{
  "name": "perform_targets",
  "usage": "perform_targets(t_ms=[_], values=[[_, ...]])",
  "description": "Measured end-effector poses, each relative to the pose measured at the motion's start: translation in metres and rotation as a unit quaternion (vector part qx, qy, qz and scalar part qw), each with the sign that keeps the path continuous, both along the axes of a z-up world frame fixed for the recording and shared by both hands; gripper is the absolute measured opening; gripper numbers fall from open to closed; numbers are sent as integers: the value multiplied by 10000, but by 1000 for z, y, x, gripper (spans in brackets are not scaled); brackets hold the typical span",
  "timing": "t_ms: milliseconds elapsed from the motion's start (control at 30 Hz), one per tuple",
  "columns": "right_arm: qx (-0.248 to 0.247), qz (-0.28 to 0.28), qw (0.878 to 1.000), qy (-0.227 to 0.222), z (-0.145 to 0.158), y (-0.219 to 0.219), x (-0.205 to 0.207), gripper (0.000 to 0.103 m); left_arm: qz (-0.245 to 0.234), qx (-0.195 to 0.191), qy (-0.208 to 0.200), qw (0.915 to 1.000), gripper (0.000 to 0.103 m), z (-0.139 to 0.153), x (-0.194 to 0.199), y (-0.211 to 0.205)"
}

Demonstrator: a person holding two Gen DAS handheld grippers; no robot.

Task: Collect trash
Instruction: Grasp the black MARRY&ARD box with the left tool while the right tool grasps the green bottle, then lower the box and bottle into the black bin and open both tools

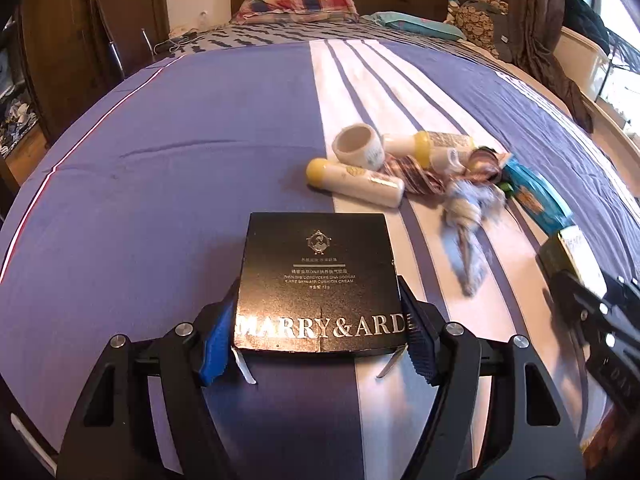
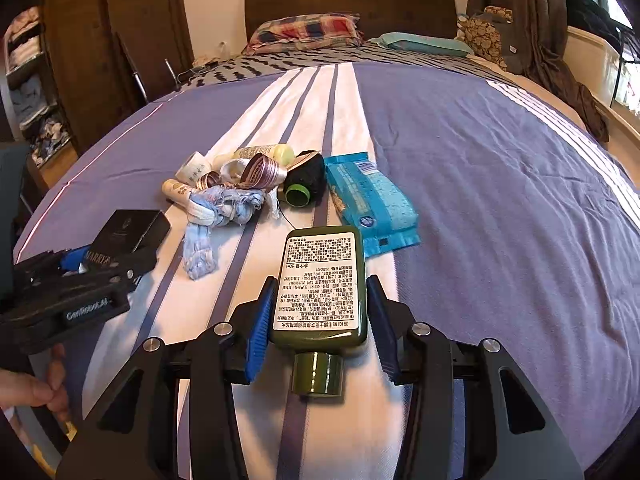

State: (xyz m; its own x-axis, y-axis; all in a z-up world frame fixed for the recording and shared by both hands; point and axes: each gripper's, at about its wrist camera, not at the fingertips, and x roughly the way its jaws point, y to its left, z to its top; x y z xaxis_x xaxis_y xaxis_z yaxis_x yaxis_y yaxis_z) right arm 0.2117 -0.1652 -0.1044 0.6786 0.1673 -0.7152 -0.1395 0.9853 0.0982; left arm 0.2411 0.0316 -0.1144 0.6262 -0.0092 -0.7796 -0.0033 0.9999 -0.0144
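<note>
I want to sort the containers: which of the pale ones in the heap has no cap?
The squat white jar at the heap's far left: its mouth gapes open and hollow. The two pale tubes beside it, one in front and one behind, have yellow caps.

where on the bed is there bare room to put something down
Free: the purple bedspread left of the black box, and right of the blue wipes pack. Crowded: the white stripe, around the tubes and blue rag.

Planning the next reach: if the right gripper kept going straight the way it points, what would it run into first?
The right gripper already has the green bottle between its jaws. Straight beyond that, the blue wipes packet probably comes first, with the black thread spool close beside it; depth is uncertain.
</note>
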Motion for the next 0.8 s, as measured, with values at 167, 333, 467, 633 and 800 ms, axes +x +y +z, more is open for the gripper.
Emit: perform_targets(t_ms=[167,333,467,633,800], values=[[-28,22,10000,-93,9,-7,-20,45,-140,-61,-83,9998,68,4,-33,-5],[-27,69,9997,-218,20,-12,-42,45,-289,-95,-230,9993,68,15,-66,-16],[-26,111,9993,-361,32,-17,-68,45,-420,-152,-421,9981,68,29,-99,-24],[53,200,9987,-469,43,-20,-98,45,-571,-186,-599,9964,68,43,-132,-33],[76,329,9978,-563,50,-20,-129,45,-700,-296,-771,9941,68,56,-168,-38]])
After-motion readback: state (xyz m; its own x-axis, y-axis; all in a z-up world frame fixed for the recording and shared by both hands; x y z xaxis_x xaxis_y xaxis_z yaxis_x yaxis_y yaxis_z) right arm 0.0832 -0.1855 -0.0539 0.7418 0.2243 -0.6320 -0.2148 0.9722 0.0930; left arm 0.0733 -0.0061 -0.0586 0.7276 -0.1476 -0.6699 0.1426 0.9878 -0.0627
